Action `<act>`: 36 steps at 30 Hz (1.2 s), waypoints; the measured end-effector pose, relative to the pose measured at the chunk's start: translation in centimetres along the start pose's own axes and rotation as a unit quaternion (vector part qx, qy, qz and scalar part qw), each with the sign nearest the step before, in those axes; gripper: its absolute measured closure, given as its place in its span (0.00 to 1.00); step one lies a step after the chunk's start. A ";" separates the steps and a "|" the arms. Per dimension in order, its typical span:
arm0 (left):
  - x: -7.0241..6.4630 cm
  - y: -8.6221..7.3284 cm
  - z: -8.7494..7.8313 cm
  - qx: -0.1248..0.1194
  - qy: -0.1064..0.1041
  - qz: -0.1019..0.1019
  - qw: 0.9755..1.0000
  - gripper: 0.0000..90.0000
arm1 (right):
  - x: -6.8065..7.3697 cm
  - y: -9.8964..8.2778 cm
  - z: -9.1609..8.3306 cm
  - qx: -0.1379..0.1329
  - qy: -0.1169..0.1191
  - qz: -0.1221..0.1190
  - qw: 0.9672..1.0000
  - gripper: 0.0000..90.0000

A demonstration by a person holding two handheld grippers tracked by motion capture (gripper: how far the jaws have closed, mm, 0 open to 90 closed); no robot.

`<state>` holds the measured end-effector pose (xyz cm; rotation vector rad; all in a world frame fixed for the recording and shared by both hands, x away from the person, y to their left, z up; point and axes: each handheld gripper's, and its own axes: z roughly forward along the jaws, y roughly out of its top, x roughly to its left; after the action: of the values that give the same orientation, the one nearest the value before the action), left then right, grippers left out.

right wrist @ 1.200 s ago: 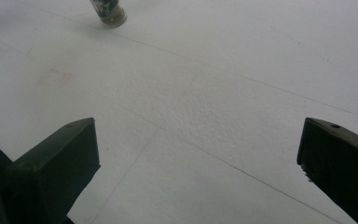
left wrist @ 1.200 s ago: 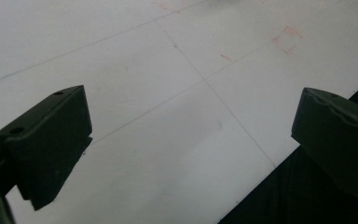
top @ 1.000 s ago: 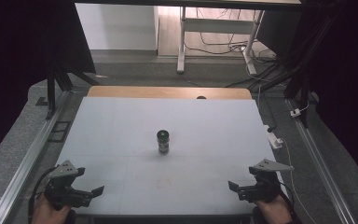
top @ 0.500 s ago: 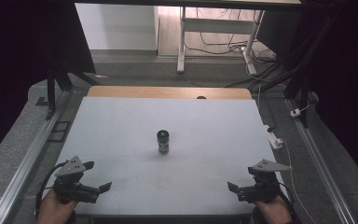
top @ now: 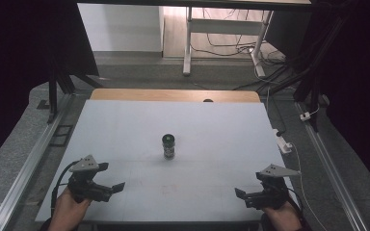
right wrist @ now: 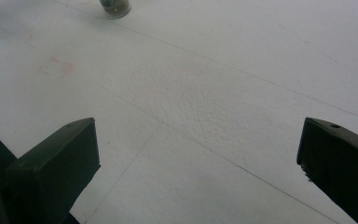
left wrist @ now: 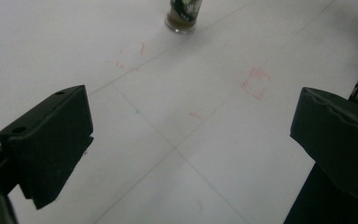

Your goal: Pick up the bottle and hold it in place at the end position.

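Left gripper [top: 111, 187] sits low at the desk's [top: 125, 125] near-left corner, jaws spread wide with nothing between them, and from there the small jar [top: 168, 146] lies ahead at about one o'clock. The jar stands upright near the middle of the desk, long axis vertical, well apart from both grippers. Over on the right, the right gripper [top: 243, 196] rests at the near-right corner, jaws likewise apart and empty, the jar off at about eleven o'clock. By my reading the left one is slightly nearer.
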<state>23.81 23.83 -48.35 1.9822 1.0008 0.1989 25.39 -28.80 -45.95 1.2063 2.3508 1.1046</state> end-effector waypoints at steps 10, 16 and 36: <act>0.3 1.9 2.5 0.000 0.003 0.012 1.000 0.00 | 0.0 0.0 0.0 0.001 0.001 0.001 1.000 0.00; 0.6 3.4 3.9 -0.016 0.012 0.015 1.000 0.00 | 0.0 0.0 0.0 0.001 0.001 0.001 1.000 0.00; 1.3 7.8 9.2 0.013 -0.009 0.050 0.999 0.00 | -0.1 0.0 0.1 0.007 0.002 0.002 1.000 0.00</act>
<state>33.56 16.58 -48.19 2.0559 0.8974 0.2252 25.53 -28.76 -46.01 1.2136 2.3644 1.0957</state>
